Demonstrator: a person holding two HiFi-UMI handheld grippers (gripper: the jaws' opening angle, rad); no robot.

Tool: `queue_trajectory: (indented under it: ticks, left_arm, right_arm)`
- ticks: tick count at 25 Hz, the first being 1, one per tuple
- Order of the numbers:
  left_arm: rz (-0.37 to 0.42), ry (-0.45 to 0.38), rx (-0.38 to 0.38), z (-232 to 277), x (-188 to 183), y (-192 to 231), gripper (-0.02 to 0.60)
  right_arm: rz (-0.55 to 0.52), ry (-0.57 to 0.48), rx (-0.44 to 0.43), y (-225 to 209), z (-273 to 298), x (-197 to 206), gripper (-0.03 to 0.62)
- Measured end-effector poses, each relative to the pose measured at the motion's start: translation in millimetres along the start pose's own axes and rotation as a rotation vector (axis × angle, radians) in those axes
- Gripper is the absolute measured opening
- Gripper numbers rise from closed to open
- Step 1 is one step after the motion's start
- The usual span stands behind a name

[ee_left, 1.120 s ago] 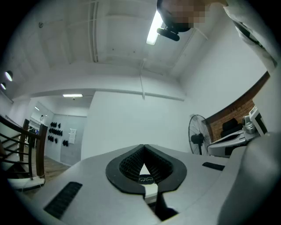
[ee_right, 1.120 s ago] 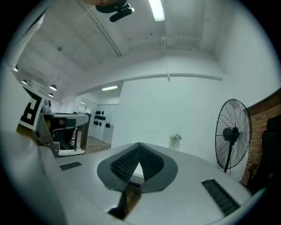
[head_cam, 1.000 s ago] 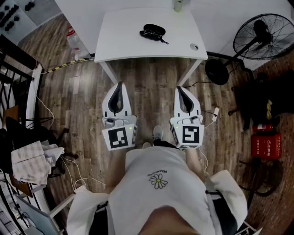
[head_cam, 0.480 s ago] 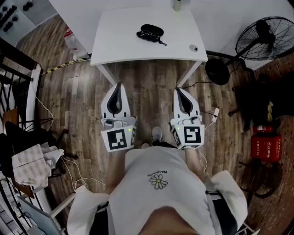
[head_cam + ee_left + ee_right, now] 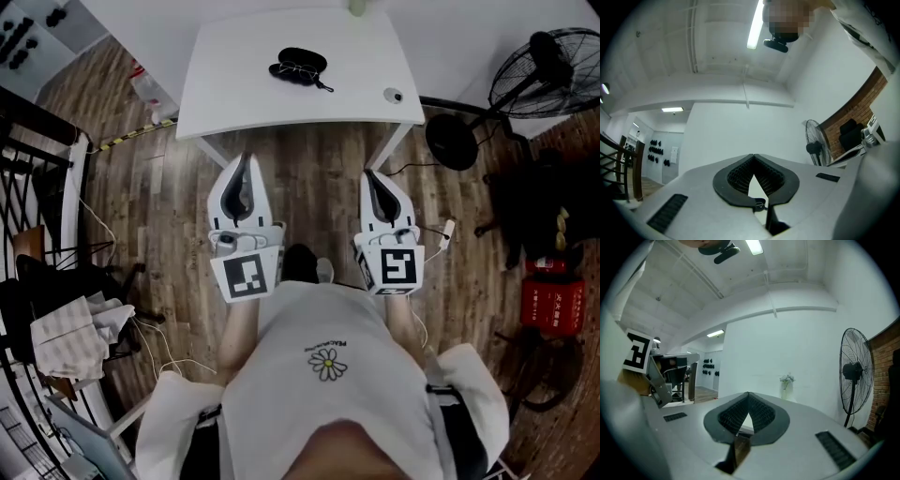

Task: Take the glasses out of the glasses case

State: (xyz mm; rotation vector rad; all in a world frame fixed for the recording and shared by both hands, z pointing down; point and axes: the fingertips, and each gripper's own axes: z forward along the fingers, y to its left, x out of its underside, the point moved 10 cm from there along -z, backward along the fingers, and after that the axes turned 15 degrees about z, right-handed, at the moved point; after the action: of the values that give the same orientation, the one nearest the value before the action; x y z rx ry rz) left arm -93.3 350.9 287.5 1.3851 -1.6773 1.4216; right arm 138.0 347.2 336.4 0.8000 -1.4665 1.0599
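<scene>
One black glasses case (image 5: 302, 62) lies on the white table (image 5: 234, 94), toward its far edge, with the glasses (image 5: 292, 69) resting against the side of the case nearest the person. Whether the case is open is too small to tell from here. Both grippers hang over the wooden floor (image 5: 309, 187) just short of the table, well apart from the case. The left gripper (image 5: 244, 163) has its jaws pressed together with nothing between them, and the right gripper (image 5: 374, 178) is the same, closed and empty. A small round object (image 5: 393, 95) sits near the table's right corner, and a standing fan (image 5: 553, 70) is off to the right.
</scene>
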Motion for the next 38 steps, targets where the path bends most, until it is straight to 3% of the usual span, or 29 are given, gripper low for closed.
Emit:
queue_trajectory:
  ticks: [8, 13, 19, 22, 32, 38]
  left_arm:
    - [0.094, -0.061, -0.045, 35.7, 3.3, 6.3, 0.017]
    - [0.087, -0.069, -0.086, 68.7, 18.0, 20.0, 0.017]
    - [0.085, 0.004, -0.044, 119.5, 48.8, 34.0, 0.017]
    - [0.089, 0.002, -0.023, 152.3, 63.3, 46.4, 0.017]
    - [0.005, 0.000, 0.024, 260.3, 129.2, 91.4, 0.017]
    - [-0.070, -0.011, 0.100, 336.7, 173.1, 112.3, 0.017]
  right_arm:
    - [0.025, -0.049, -0.020, -26.9, 24.9, -4.4, 0.009]
    - [0.001, -0.065, -0.009, -41.9, 55.5, -8.3, 0.009]
    - [0.012, -0.045, 0.029, -62.6, 101.0, -12.6, 0.009]
    - [0.045, -0.049, 0.034, -72.1, 135.9, -18.9, 0.009]
    - [-0.065, 0.008, 0.010, -63.5, 254.0, -40.2, 0.009]
    - [-0.076, 0.060, 0.025, -65.3, 346.5, -35.6, 0.009]
